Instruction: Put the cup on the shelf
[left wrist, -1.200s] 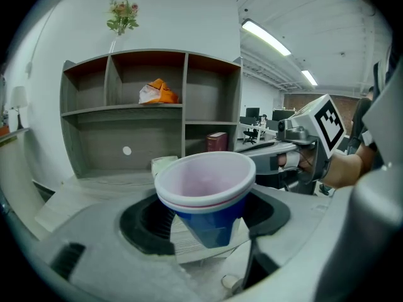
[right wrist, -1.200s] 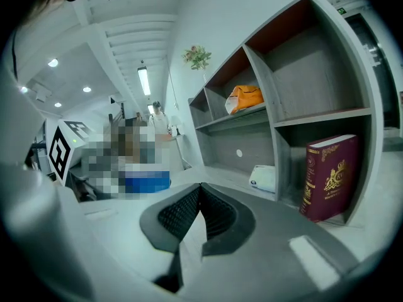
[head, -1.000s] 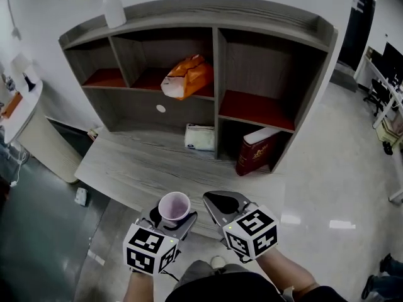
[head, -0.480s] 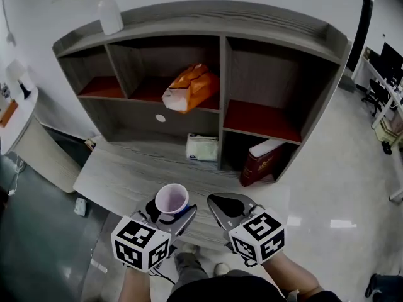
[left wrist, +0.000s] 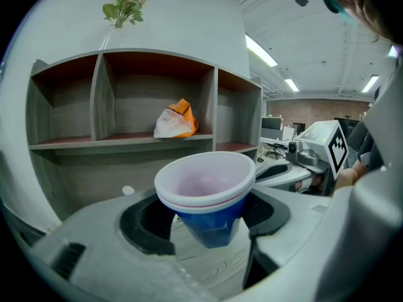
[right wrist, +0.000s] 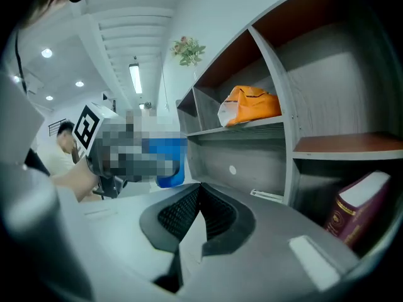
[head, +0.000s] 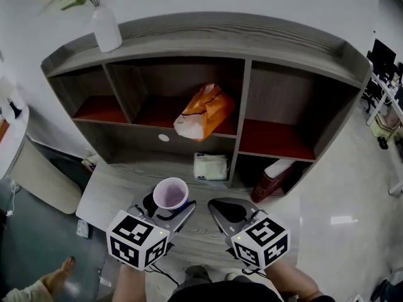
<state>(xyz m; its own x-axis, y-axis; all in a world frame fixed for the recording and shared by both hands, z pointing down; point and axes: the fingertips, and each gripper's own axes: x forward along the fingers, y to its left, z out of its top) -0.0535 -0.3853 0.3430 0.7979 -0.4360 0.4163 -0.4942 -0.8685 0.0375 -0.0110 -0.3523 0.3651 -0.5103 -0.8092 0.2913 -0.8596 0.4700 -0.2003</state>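
The left tool (head: pixel 169 207) grips the cup (head: pixel 171 192); the shelf (head: pixel 189 36) half-hides the book (head: pixel 274 175).

A grey wooden shelf (head: pixel 208 39) stands on a grey counter (head: pixel 116 190); its top board carries a white vase (head: pixel 106 29) of greenery at the left end; the 3 upper compartments have red floors, and an orange bag (head: pixel 204 111) sits in the middle 1; below it, a white packet (head: pixel 210 167) lies on the counter just beside the divider; a dark red book (head: pixel 272 176) leans in the lower right compartment.
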